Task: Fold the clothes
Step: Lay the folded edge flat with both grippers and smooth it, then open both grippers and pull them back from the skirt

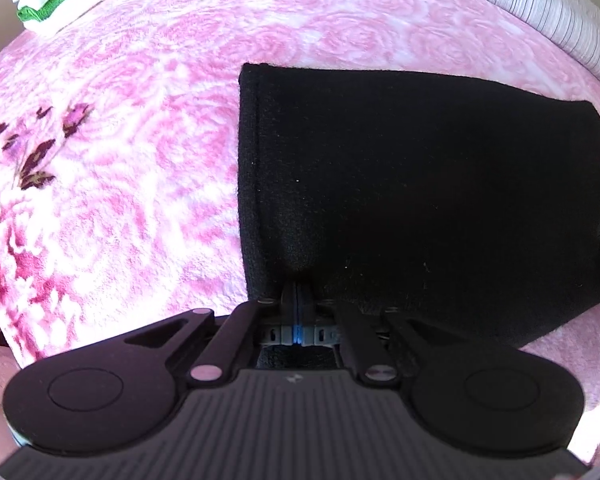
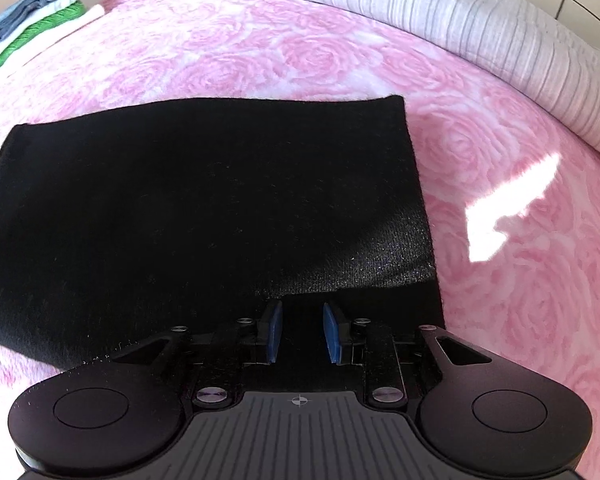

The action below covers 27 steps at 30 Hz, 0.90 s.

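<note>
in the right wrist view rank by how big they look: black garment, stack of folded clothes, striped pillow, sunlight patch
1. black garment
2. striped pillow
3. sunlight patch and stack of folded clothes: look alike; the stack lies farther off, so unranked.

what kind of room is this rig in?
Most likely a bedroom: the black garment lies on a pink rose-print blanket, with a striped pillow behind it and a stack of folded clothes at the far corner.
</note>
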Tool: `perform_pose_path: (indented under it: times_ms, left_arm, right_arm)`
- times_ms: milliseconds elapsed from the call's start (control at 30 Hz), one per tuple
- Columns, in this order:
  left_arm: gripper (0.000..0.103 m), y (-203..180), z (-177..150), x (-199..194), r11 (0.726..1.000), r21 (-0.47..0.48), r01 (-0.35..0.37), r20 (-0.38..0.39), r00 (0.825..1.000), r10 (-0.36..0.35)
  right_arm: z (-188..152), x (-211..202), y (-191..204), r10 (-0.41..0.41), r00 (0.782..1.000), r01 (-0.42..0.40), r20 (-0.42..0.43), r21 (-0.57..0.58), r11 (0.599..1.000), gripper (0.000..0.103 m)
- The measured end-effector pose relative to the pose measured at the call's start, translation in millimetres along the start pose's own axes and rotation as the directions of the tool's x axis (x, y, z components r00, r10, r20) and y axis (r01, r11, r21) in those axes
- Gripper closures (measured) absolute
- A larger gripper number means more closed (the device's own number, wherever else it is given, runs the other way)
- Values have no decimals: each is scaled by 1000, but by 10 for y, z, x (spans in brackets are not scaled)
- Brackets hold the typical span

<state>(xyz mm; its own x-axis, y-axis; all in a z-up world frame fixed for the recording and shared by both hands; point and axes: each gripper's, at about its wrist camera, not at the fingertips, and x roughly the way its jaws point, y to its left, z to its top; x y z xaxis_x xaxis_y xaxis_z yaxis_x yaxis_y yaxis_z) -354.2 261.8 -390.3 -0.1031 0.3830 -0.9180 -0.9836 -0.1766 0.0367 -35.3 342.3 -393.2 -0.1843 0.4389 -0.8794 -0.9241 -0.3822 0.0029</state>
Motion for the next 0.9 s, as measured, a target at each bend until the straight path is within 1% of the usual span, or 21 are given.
perform_pose_path:
  times_ms: [67, 167, 233, 300, 333, 367, 400, 467, 533, 600, 667, 700, 733, 767, 800, 833, 900]
  left_arm:
    - [101, -20, 0, -42, 1000, 0, -19, 5, 1000, 19]
    - [99, -63, -48, -113, 999, -8, -34, 13, 999, 34]
    - [99, -95, -94, -157, 999, -14, -41, 20, 999, 41]
    - [99, -118, -164, -105, 999, -21, -49, 1, 999, 49]
    - [99, -121, -196, -83, 998, -23, -53, 11, 999, 53]
    - [99, -128, -213, -79, 998, -22, -61, 15, 998, 61]
    - [99, -144, -194, -118, 997, -19, -74, 5, 997, 74]
    - [98, -170, -136, -237, 995, -39, -93, -19, 996, 92]
    - [98, -219, -107, -434, 993, -69, -92, -28, 996, 90]
    - [92, -288, -114, -698, 992, -89, -90, -36, 996, 87]
    - [81, -386, -136, -978, 992, -98, -80, -39, 996, 77]
    - [78, -445, -160, -1119, 992, -100, -76, -40, 997, 72]
    - [75, -521, -199, -1256, 993, -97, -74, -42, 997, 70]
    - [72, -592, -216, -1382, 993, -93, -73, -44, 997, 69]
    - [70, -663, -233, -1509, 994, -88, -71, -46, 997, 68]
    - [69, -718, -248, -1619, 994, -84, -71, -46, 997, 67]
    - [66, -768, -270, -1773, 994, -80, -73, -34, 997, 71]
  right_arm:
    - [11, -18, -26, 8, 1000, -8, 3, -9, 1000, 77]
    - [3, -218, -41, -56, 997, 55, 49, 26, 998, 77]
    - [-49, -314, -73, -58, 996, 56, 74, 38, 998, 77]
    - [-138, -208, -112, -58, 998, 57, 22, 36, 998, 77]
    - [-183, -153, -131, -57, 998, 57, -5, 34, 998, 77]
    - [-201, -139, -158, -44, 999, 44, 1, 54, 998, 77]
    - [-219, -128, -186, -30, 1000, 29, 8, 74, 997, 77]
    - [-133, -201, -201, -32, 999, 35, -27, 108, 994, 77]
    - [-90, -353, -170, -27, 999, 33, -46, 126, 992, 77]
    - [-77, -588, -98, -3, 999, 9, -44, 139, 990, 77]
    - [-58, -789, -22, 35, 997, -23, -72, 150, 988, 76]
    - [-60, -888, 24, 48, 994, -34, -94, 150, 988, 75]
    - [-63, -988, 70, 62, 991, -44, -116, 150, 988, 67]
    - [-68, -1096, 116, 64, 991, -48, -117, 138, 989, 59]
    - [-72, -1204, 162, 66, 991, -51, -116, 126, 991, 43]
    - [-77, -1313, 208, 67, 991, -54, -115, 113, 992, 38]
    - [-86, -1530, 300, 71, 991, -61, -114, 88, 994, 36]
